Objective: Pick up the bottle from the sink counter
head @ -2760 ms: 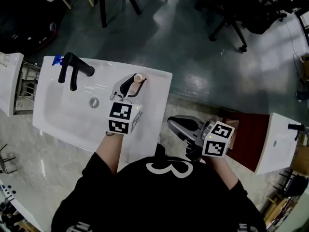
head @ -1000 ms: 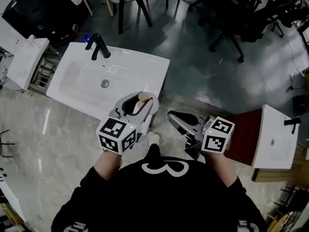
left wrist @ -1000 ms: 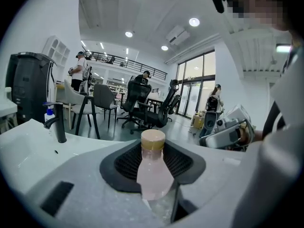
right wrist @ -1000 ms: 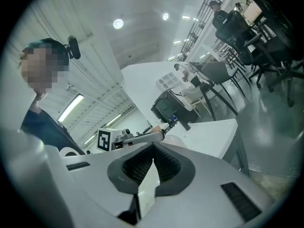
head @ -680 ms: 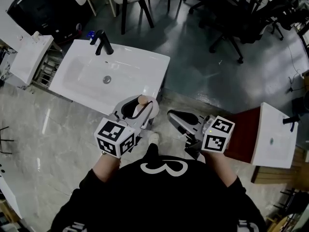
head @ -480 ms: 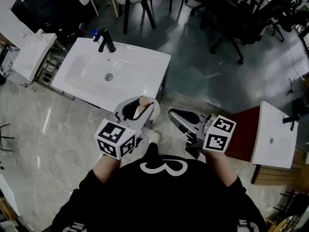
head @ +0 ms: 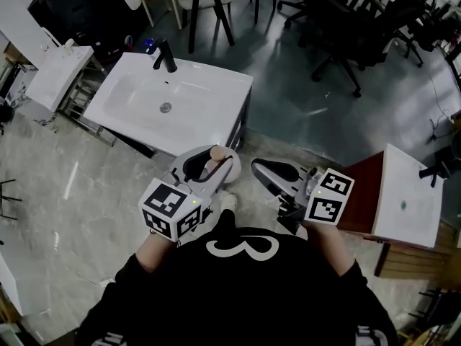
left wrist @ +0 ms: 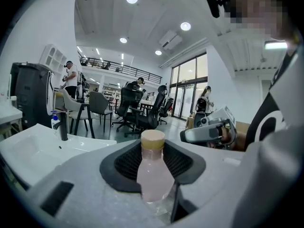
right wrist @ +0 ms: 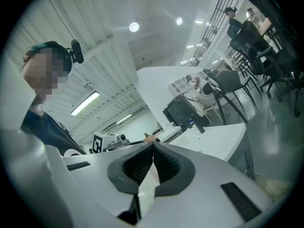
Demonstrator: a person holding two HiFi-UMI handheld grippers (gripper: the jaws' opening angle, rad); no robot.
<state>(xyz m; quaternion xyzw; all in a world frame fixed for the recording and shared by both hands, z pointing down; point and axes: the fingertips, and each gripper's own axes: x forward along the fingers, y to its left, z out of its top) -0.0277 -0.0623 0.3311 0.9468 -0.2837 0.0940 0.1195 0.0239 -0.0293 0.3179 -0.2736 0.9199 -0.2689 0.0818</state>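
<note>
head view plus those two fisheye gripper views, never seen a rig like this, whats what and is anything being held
No robot arm here: a person holds a hand tool in each hand, each ending in two fingers; the marker cubes are part of them. The head view looks down from a camera on the person's head. Each gripper view rides on one tool and looks along its fingers. The left gripper is closed on a pale pink bottle with a tan cap, held clear of the white sink counter, where a black tap stands. The right gripper is shut and empty.
</note>
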